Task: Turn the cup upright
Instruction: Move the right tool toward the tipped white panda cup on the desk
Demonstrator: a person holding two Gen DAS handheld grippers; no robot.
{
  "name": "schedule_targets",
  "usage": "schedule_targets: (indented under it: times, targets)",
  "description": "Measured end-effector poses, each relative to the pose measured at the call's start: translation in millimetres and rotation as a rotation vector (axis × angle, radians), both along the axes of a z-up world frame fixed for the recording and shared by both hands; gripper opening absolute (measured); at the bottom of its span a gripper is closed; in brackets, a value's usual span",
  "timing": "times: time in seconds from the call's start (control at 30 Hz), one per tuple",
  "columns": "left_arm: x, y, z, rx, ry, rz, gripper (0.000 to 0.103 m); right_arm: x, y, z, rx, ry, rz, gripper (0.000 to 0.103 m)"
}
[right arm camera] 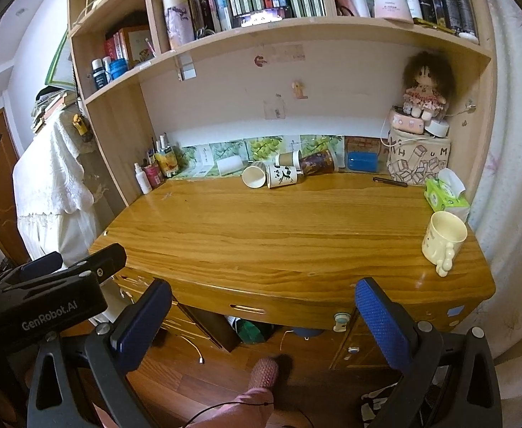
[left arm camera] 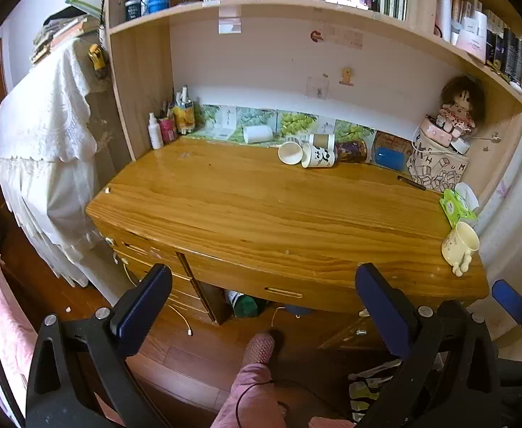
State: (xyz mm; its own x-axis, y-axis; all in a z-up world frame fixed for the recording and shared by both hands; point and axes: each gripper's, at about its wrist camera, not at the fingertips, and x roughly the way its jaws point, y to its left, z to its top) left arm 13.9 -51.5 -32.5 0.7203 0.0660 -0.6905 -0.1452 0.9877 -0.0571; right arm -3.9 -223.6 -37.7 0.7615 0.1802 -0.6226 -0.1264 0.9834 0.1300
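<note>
A cream mug with a knobbly handle stands upright near the desk's front right corner. At the back of the desk several cups lie on their sides: a white paper cup, a white mug with black drawings, a brown-sleeved cup and a dark patterned cup. My left gripper is open and empty, short of the desk's front edge. My right gripper is open and empty, also in front of the desk.
A green tissue pack and a pen lie at the right. A printed bag with a doll stands back right. Bottles stand back left. Drawers and wooden floor lie below; white cloth hangs left.
</note>
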Motion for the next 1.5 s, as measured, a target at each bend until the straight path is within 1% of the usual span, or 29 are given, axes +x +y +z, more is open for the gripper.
schedule_targets:
  times: [0.2,0.4,0.67,0.93,1.1,1.17,1.27,1.5]
  targets:
    - [30,1,-9,-0.022,0.035,-0.002,0.103,27,-3,-6,-0.005,0.023,-0.003,0.103]
    - [68,9,-19,-0.065,0.077,0.0,0.103,64,-5,-12,-0.017,0.049,-0.001,0.103]
    - [136,16,-24,-0.105,0.122,-0.043,0.103,118,5,-15,-0.044,0.074,0.0,0.103]
    - [199,14,-30,-0.137,0.174,-0.092,0.102,171,21,-13,-0.091,0.07,0.026,0.103]
    - [234,16,-32,-0.157,0.189,-0.103,0.103,202,25,-14,-0.115,0.073,0.042,0.103]
    - [250,17,-34,-0.165,0.207,-0.104,0.103,215,26,-15,-0.124,0.078,0.049,0.103]
    - [272,19,-38,-0.183,0.236,-0.104,0.102,234,26,-16,-0.136,0.085,0.075,0.103]
    - [321,27,-51,-0.237,0.299,-0.074,0.102,284,30,-21,-0.227,0.089,0.177,0.103]
